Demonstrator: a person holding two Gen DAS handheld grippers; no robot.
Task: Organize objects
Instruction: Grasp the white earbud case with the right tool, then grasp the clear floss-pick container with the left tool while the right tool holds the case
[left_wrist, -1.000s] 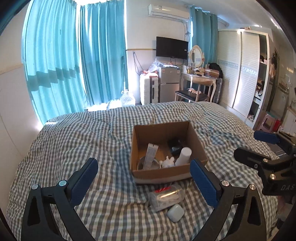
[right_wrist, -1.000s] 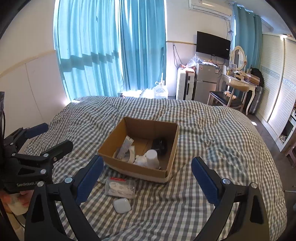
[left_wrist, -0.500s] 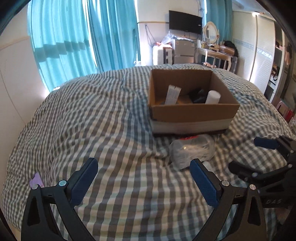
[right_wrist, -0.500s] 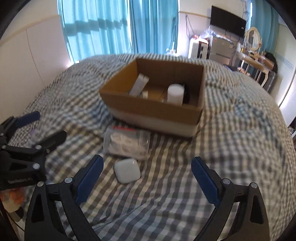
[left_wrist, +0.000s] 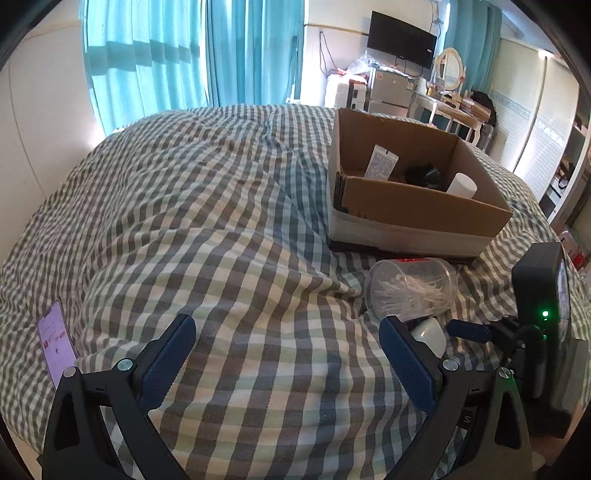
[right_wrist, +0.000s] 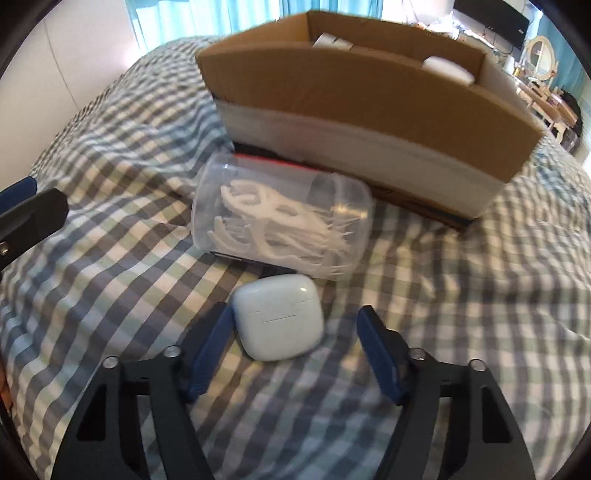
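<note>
A white earbud case (right_wrist: 277, 321) lies on the checked bedspread (right_wrist: 110, 258), just in front of a clear jar of floss picks (right_wrist: 280, 221) lying on its side. My right gripper (right_wrist: 293, 312) is low over the bed with the case between its closing jaws. The left pad is right at the case's edge, and a gap remains on the right side. Behind the jar stands an open cardboard box (right_wrist: 369, 96). My left gripper (left_wrist: 286, 323) hangs open over bare bedspread, left of the jar (left_wrist: 410, 291) and case (left_wrist: 428, 334), with nothing between its fingers.
The box (left_wrist: 417, 206) holds a white packet (left_wrist: 380, 162), a black item (left_wrist: 424, 175) and a white bottle (left_wrist: 461, 184). A lit phone (left_wrist: 55, 339) lies at the bed's left edge. Curtains, a fridge and a dressing table stand beyond the bed.
Both grippers have come down toward the bed and closer to the box. The right gripper dropped around the earbud case and its jaws narrowed. The left gripper stayed open.
</note>
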